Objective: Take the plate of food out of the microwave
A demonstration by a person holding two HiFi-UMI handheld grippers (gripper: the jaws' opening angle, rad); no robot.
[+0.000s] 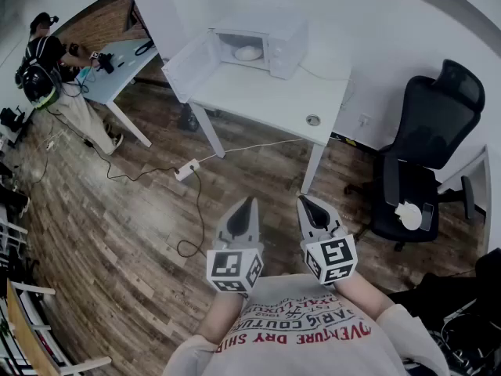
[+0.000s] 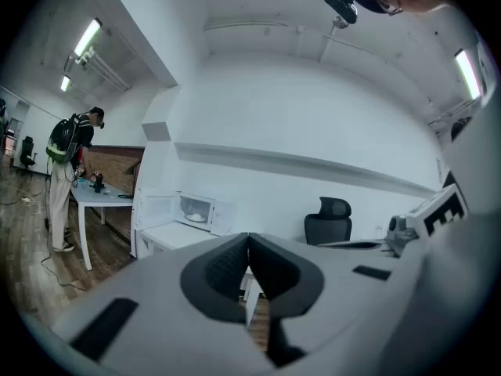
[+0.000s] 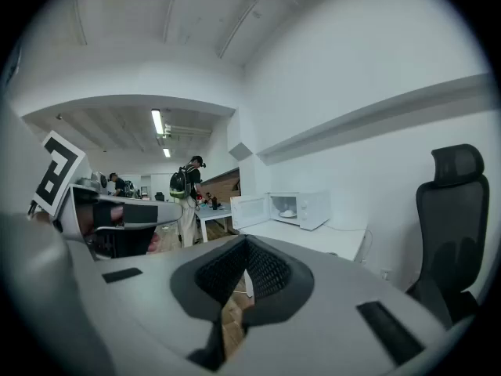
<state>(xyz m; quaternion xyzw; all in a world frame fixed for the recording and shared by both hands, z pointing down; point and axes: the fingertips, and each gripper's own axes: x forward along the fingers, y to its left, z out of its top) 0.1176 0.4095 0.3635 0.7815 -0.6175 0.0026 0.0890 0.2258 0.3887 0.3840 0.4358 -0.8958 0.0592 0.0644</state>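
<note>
- Your left gripper (image 1: pixel 249 204) and right gripper (image 1: pixel 304 201), low in the middle of the head view, are both clenched, with nothing between the jaws.
- The plate of food (image 1: pixel 247 52) sits inside the microwave (image 1: pixel 274 44), at the top middle, straight ahead and well apart from both grippers. The left one is more in line.
- The open door (image 1: pixel 186 66) stands left of the cavity, on the white table (image 1: pixel 266 92).
- The chair (image 1: pixel 427 155) at the right and another person (image 1: pixel 47 61) at the upper left should not block you.
</note>
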